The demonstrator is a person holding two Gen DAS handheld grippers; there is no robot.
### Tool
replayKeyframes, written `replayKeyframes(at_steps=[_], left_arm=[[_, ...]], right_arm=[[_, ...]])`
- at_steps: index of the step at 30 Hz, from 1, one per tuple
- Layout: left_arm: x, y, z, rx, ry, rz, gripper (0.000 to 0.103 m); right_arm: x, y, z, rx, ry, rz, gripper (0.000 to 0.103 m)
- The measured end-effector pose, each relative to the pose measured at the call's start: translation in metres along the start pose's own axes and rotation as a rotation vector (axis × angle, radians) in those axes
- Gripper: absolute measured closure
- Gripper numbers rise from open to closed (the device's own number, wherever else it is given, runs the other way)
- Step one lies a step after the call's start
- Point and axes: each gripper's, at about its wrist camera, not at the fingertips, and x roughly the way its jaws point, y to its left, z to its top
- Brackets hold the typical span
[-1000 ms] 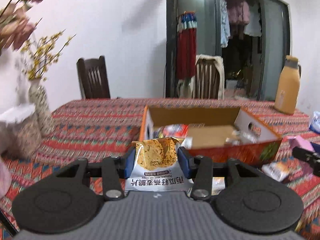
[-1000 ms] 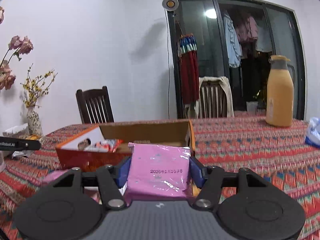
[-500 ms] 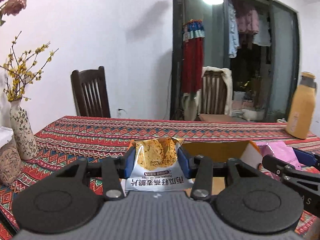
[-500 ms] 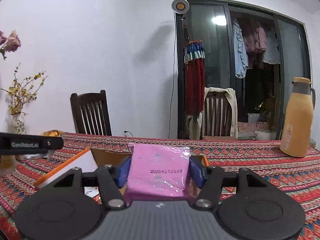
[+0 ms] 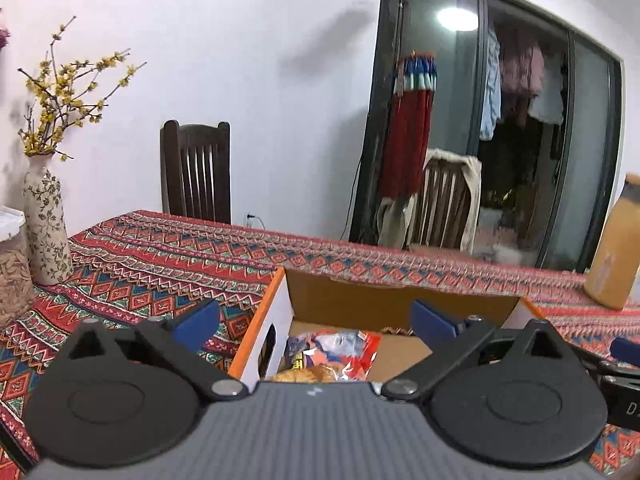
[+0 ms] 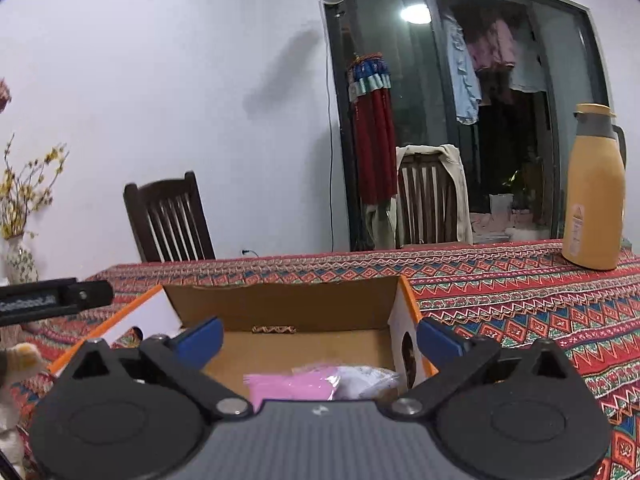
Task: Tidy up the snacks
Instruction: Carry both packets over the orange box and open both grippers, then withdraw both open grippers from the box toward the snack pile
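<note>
An open cardboard box [image 5: 392, 304] with orange and white sides stands on the patterned tablecloth; it also shows in the right wrist view [image 6: 280, 304]. My left gripper [image 5: 316, 320] is open and empty above the box's left end. Below it lie an orange snack packet [image 5: 306, 375] and a red and white packet [image 5: 340, 348]. My right gripper [image 6: 318, 338] is open and empty above the box's right end. A pink packet [image 6: 292, 386] lies in the box under it, beside a white packet [image 6: 368, 378].
A flower vase [image 5: 46, 228] and a jar [image 5: 12, 264] stand at the table's left. A yellow thermos [image 6: 596, 192] stands at the far right. Two wooden chairs [image 5: 196, 172] stand behind the table. The left gripper's tip [image 6: 56, 300] shows in the right wrist view.
Both grippers have opened. The orange packet has dropped from the left one and the pink packet from the right one; both now lie in the box.
</note>
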Motion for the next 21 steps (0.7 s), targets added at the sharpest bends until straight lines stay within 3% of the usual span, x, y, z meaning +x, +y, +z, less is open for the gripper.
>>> replayKeyframes(at_steps=[10,18,21], left_arm=[[-0.022,-0.005,0.014,0.012,-0.043,0.009,0.000],[-0.057,0.000,0.018,0.017,-0.049,-0.002,0.000],[-0.068,0.004,0.008,0.039,-0.031,-0.006,0.000]], right_arm=[[-0.022,-0.003,0.009,0.004,-0.079,0.021,0.000],[-0.055,0.000,0.009,-0.040,-0.062,0.045,0.000],[-0.069,-0.004,-0.004,-0.032,-0.042,0.095,0.000]])
